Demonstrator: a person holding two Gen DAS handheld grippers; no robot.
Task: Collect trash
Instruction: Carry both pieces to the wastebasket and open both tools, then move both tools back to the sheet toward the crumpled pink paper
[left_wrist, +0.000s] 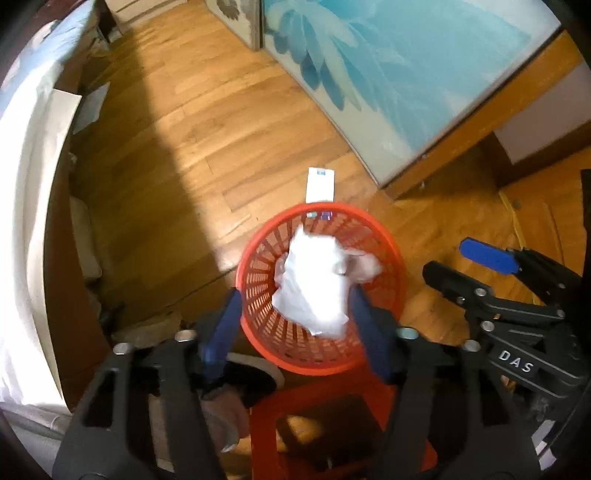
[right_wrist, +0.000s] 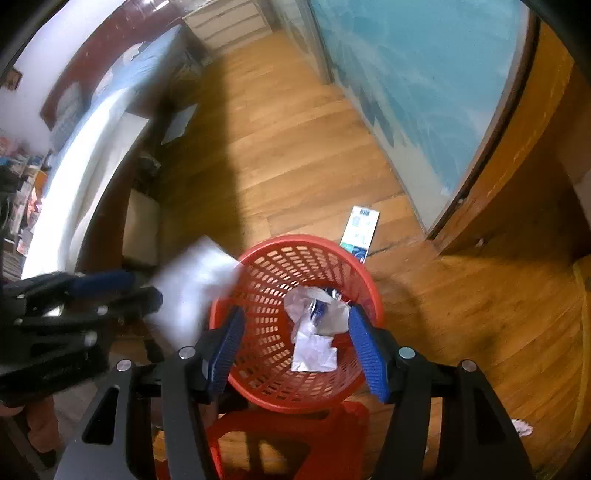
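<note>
A red mesh basket (left_wrist: 258, 295) (right_wrist: 258, 280) stands on a red stool (left_wrist: 266, 417) (right_wrist: 229, 435). My left gripper (left_wrist: 295, 321) is open just above the basket, with a crumpled white paper (left_wrist: 314, 288) loose between its fingers over the basket's mouth. In the right wrist view the left gripper (right_wrist: 144, 291) is at the left, the white paper (right_wrist: 188, 291) in front of its tips by the basket rim. My right gripper (right_wrist: 295, 350) is open and empty over the basket, which holds crumpled white wrappers (right_wrist: 314, 332). A small white and blue carton (left_wrist: 320, 184) (right_wrist: 360, 232) lies on the floor behind the basket.
A bed with white sheets (left_wrist: 26, 184) (right_wrist: 81, 177) runs along the left. A cabinet with a blue feather panel (left_wrist: 388, 74) (right_wrist: 424, 92) stands at the right. The wooden floor (left_wrist: 203, 129) lies between them. A scrap (right_wrist: 521, 428) lies on the floor at the right.
</note>
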